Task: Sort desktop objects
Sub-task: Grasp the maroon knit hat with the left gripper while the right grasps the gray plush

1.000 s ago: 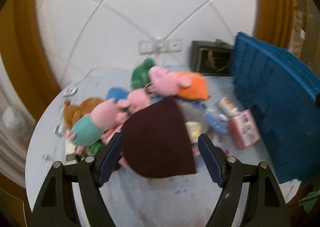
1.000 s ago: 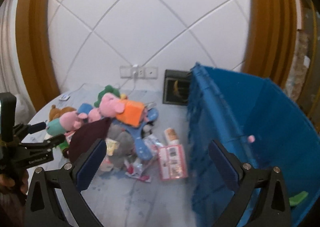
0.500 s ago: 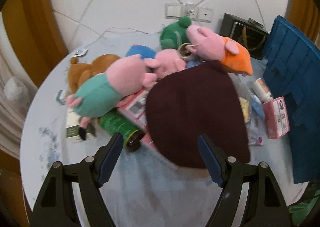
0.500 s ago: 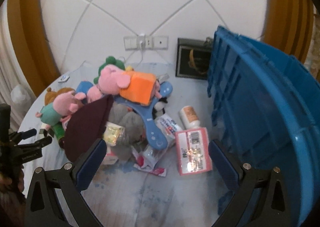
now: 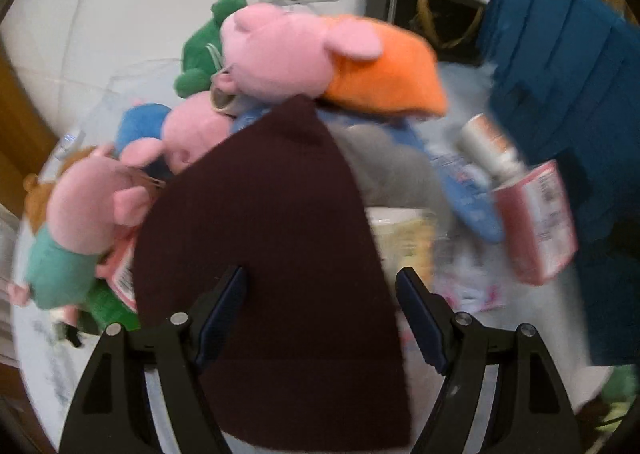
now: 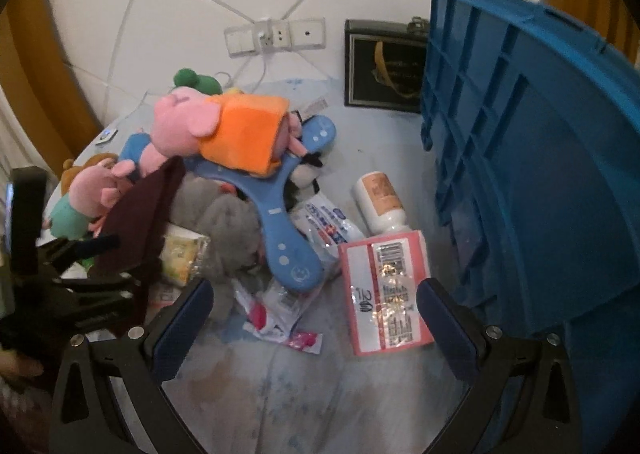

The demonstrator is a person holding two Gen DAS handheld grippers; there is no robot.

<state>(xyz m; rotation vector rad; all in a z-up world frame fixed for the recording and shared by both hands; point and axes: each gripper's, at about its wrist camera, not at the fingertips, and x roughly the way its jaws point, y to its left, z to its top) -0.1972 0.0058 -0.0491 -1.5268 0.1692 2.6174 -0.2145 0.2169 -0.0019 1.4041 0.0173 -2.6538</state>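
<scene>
Since the dark red hat [image 5: 276,254] lies right between its wide-open fingers, long side pointing away, the left hand-held gripper [image 5: 320,290] is nearer than the wide-open right hand-held gripper [image 6: 314,308]

The pink box [image 6: 386,296] bears a barcode and handwritten "200"; its other print is illegible.
</scene>
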